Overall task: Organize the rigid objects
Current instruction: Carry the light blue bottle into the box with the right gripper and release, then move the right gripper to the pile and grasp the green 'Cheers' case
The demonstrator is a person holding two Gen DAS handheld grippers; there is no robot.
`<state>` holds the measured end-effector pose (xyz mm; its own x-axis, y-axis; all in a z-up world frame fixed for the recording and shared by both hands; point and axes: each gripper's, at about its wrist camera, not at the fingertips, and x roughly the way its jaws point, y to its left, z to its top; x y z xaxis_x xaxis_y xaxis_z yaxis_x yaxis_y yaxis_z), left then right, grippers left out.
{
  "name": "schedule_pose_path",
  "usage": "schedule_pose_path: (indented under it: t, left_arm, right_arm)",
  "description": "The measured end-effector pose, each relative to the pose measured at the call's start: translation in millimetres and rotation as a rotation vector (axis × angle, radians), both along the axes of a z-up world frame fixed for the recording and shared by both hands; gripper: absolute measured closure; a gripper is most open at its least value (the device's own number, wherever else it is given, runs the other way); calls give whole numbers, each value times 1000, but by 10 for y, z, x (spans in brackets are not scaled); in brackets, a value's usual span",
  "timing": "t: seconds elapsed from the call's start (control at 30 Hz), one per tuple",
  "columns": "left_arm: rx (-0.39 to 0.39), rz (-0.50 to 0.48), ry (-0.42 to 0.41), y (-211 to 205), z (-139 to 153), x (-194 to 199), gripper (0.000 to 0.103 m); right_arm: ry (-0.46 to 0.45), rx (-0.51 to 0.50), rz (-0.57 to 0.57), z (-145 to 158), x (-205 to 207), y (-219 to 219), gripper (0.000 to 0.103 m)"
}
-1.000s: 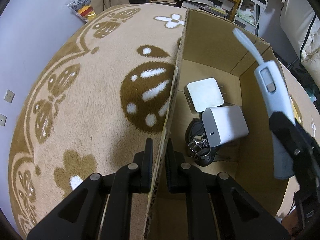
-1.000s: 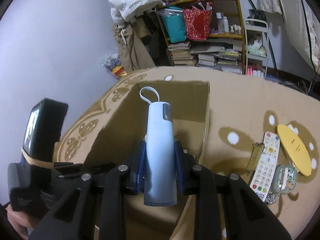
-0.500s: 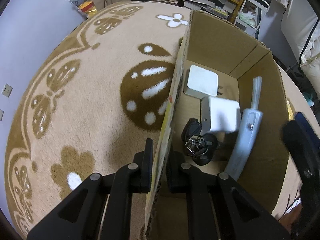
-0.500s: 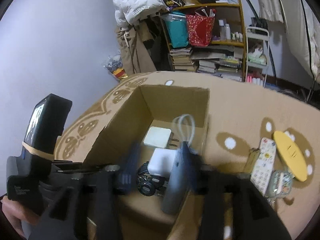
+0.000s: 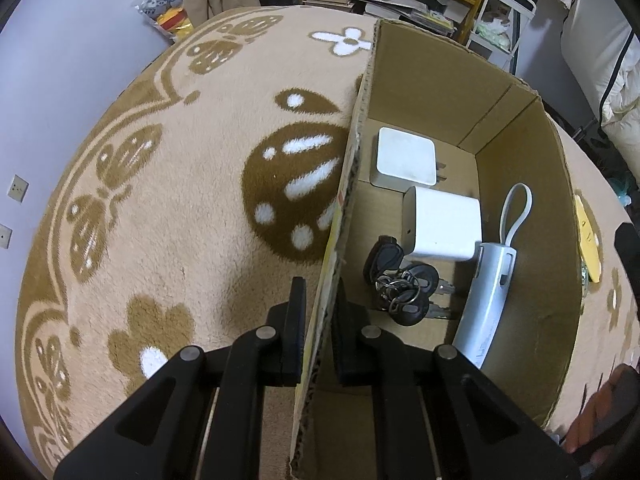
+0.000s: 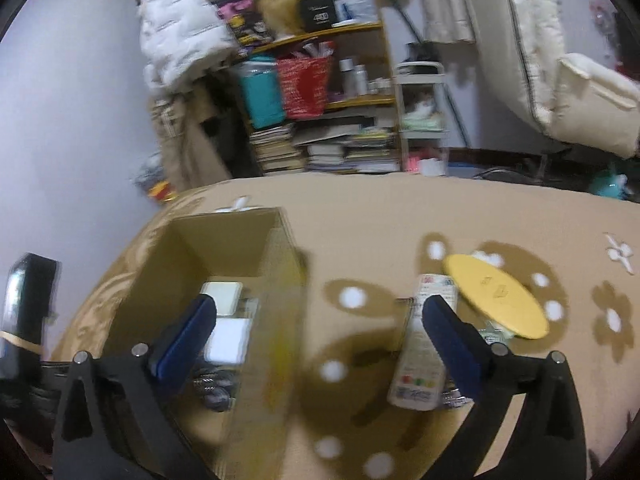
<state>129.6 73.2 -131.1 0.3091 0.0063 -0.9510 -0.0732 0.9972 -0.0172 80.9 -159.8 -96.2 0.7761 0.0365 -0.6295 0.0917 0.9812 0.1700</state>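
Note:
A cardboard box (image 5: 524, 152) sits on the patterned rug. My left gripper (image 5: 318, 300) is shut on the box's left wall. Inside lie two white chargers (image 5: 406, 158) (image 5: 442, 224), a bunch of black keys (image 5: 400, 280) and a light blue bottle (image 5: 486, 304) with a loop strap, leaning against the right wall. My right gripper (image 6: 320, 312) is open and empty, above the box's right wall (image 6: 280, 312). A white remote control (image 6: 424, 352) and a yellow disc (image 6: 496, 296) lie on the rug to the right of the box.
A cluttered bookshelf (image 6: 320, 120) and a white cart (image 6: 420, 112) stand behind the rug. A small patterned case lies under the yellow disc's near edge, mostly hidden. A bag of items (image 5: 168, 4) lies by the wall at the far left.
The right gripper opened and let the blue bottle drop into the box, then pulled up and to the right. The left gripper stayed shut on the box wall.

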Motion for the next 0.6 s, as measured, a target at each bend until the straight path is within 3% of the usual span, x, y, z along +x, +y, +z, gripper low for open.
schedule_pose_path:
  t: [0.27,0.6]
  left_arm:
    - [-14,5,6,28,-1,5,91]
    - [-22,5,9,64,-5,7,91]
  right_arm:
    - [34,-6,-81,-109,92,-300,0]
    - [147,-6,-249,-534,147,-717,0]
